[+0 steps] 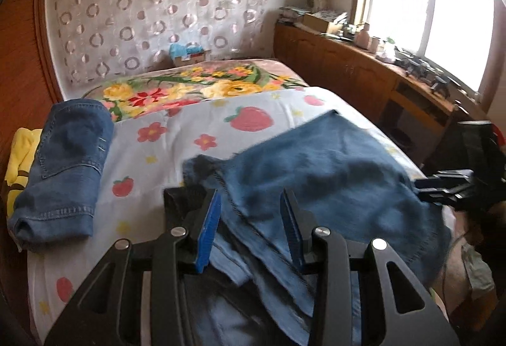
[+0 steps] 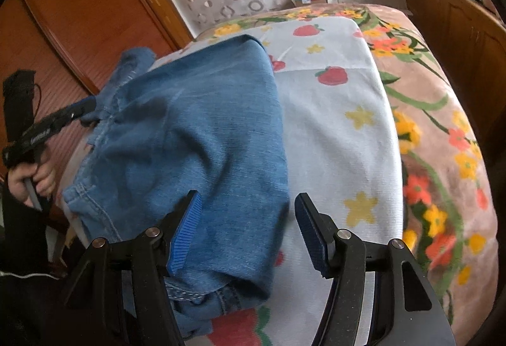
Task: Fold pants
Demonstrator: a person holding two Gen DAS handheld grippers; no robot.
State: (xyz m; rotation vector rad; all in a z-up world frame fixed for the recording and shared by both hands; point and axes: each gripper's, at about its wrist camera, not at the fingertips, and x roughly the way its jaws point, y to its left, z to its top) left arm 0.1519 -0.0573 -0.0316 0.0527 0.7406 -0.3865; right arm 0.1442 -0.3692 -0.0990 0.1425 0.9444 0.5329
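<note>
Blue denim pants lie folded over on the strawberry-print sheet. My left gripper is shut on a thick bunch of their cloth near the seamed edge, which fills the gap between the blue pads. From the right wrist view, the left gripper grips the far left end of the pants, with a hand on its handle. My right gripper is open over the near folded edge, one pad above the denim and the other above the sheet, gripping nothing. The right gripper shows at the pants' right edge.
A second pair of jeans lies folded at the bed's left side, beside a yellow cloth. A floral blanket covers the head end, with a small box at the headboard. A wooden cabinet with clutter runs under the window.
</note>
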